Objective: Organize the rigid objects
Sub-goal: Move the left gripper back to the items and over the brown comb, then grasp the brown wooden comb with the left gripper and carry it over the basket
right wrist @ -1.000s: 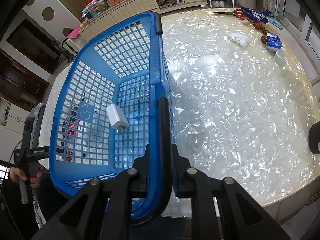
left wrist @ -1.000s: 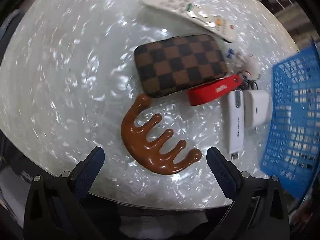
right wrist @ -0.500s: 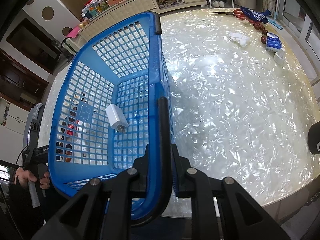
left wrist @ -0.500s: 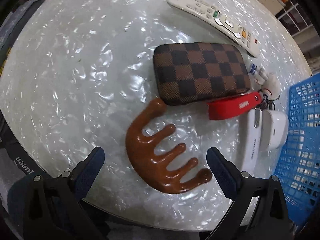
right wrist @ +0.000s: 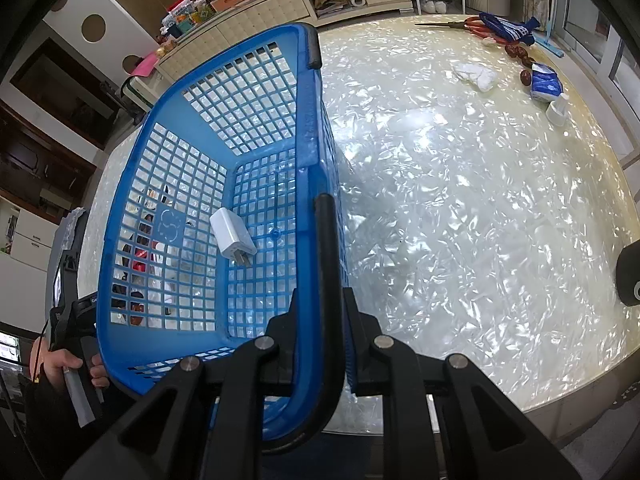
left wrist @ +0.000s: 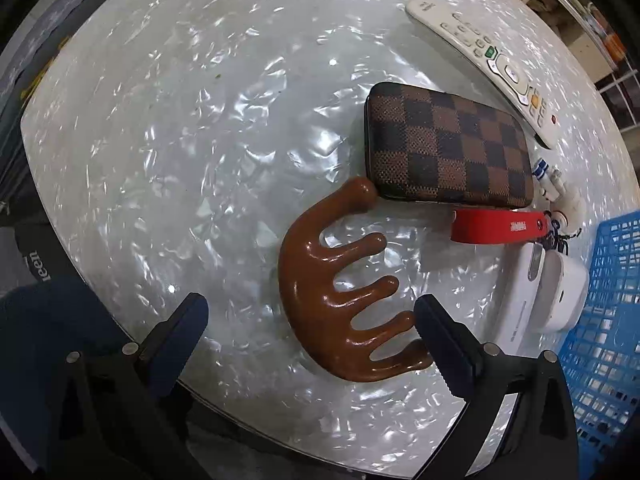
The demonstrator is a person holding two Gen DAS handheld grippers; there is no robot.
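We're looking straight down past the left gripper [left wrist: 310, 320], jaws spread wide and pinching nothing. The brown comb [left wrist: 340, 300] lies flat on the tabletop [left wrist: 180, 140], its lower prongs between the two fingers and its last prong tip tucked behind the right finger [left wrist: 440, 332]. We can't tell whether that finger touches it. Its handle knob touches the corner of the checkered case [left wrist: 448, 144]. Just right of the case sit a red strap [left wrist: 496, 226] and a small tangle of charms [left wrist: 560, 200], too small for us to make out. A white stick [left wrist: 524, 300] and a white box [left wrist: 566, 292] lie side by side against the basket [left wrist: 608, 320], which is cut off at the picture's edge. The remote [left wrist: 492, 56] lies beyond the case, apart from it.

Over on the right wrist view, the right gripper [right wrist: 320, 312] tilts steeply down, jaws pressed on the basket [right wrist: 200, 184] rim and its black handle [right wrist: 330, 280]. The fingertips themselves are hidden behind the rim. Inside the basket lies a white charger [right wrist: 232, 238], prongs toward us. Through the mesh we glimpse red and dark shapes, unclear. At the lower left a hand [right wrist: 64, 364] grips the other tool's handle, half hidden by the basket. Far across the tabletop, scissors [right wrist: 460, 24], a blue cloth [right wrist: 508, 30], a white wad [right wrist: 476, 74] and a blue packet [right wrist: 546, 86] sit near the edge.
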